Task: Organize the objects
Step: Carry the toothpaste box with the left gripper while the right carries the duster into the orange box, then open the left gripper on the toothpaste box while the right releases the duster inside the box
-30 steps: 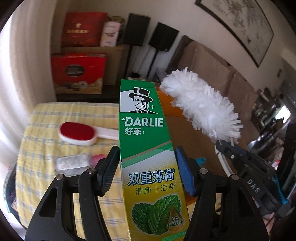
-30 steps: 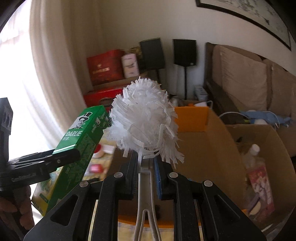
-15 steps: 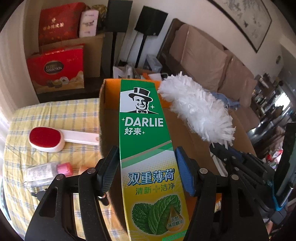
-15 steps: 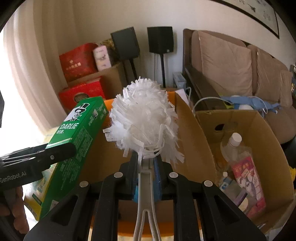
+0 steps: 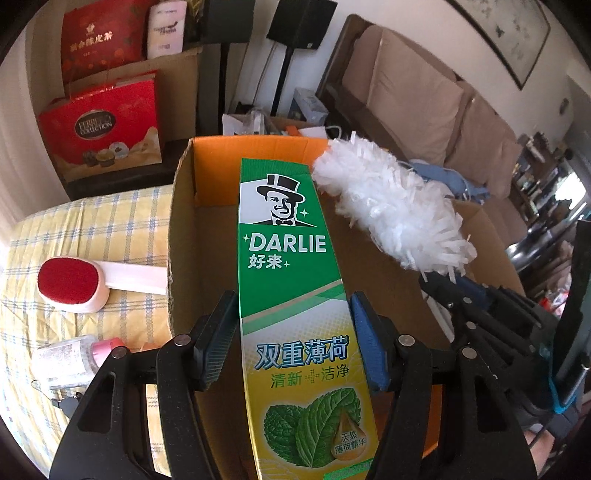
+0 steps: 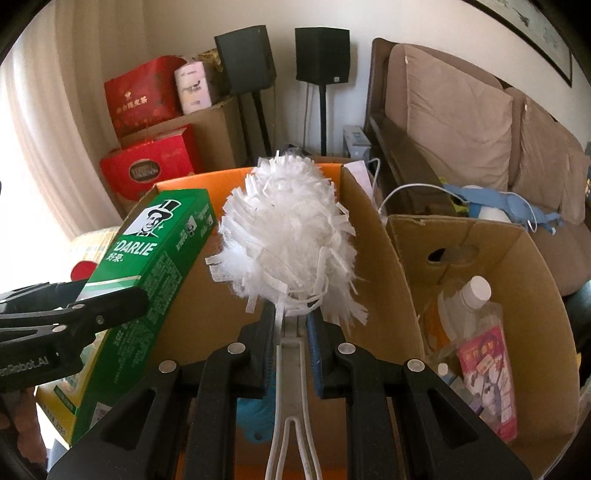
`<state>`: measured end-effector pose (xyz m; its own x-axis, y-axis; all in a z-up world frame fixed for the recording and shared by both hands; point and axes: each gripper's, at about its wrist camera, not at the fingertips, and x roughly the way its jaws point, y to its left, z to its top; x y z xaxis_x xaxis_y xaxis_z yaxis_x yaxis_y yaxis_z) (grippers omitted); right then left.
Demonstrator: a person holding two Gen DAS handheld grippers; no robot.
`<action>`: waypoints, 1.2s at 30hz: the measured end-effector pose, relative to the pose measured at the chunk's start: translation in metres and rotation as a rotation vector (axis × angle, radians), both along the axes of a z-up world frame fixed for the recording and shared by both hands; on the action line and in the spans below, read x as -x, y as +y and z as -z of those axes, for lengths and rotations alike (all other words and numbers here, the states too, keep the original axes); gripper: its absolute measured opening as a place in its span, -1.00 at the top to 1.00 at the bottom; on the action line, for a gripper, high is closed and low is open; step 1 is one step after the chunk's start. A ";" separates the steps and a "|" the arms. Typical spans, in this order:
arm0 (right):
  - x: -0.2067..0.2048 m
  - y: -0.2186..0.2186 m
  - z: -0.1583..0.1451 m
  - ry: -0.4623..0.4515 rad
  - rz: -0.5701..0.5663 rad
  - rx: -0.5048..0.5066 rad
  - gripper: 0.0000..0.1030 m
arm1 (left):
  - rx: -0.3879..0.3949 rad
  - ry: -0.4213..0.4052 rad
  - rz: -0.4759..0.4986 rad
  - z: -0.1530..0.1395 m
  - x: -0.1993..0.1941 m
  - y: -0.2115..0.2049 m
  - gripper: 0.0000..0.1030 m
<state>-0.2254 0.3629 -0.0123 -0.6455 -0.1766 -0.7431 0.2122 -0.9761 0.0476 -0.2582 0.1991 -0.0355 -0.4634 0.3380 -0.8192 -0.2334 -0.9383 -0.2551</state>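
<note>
Both clamped loads, green toothpaste box (image 5: pixel 291 295) and fluffy white duster (image 6: pixel 291 236), now hang over the carton (image 5: pixel 181 206)

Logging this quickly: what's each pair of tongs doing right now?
Left tongs: closed on the toothpaste box.
Right tongs: closed on the duster handle.

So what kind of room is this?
Probably a living room: a brown sofa with cushions, black speakers on stands and a framed picture on the wall.
</note>
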 end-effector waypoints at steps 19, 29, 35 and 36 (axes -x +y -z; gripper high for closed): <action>0.009 0.012 0.000 0.010 -0.121 -0.068 0.58 | 0.035 -0.034 0.024 0.013 0.001 0.008 -0.17; -0.021 0.016 -0.030 0.037 -0.062 0.019 0.44 | -0.008 -0.011 0.004 -0.007 -0.011 -0.010 -0.40; -0.039 0.003 -0.046 0.061 -0.055 0.044 0.17 | 0.014 0.050 -0.007 -0.029 -0.031 -0.024 -0.69; -0.041 0.001 -0.048 0.063 -0.057 0.047 0.09 | 0.020 0.060 -0.012 -0.032 -0.035 -0.027 -0.70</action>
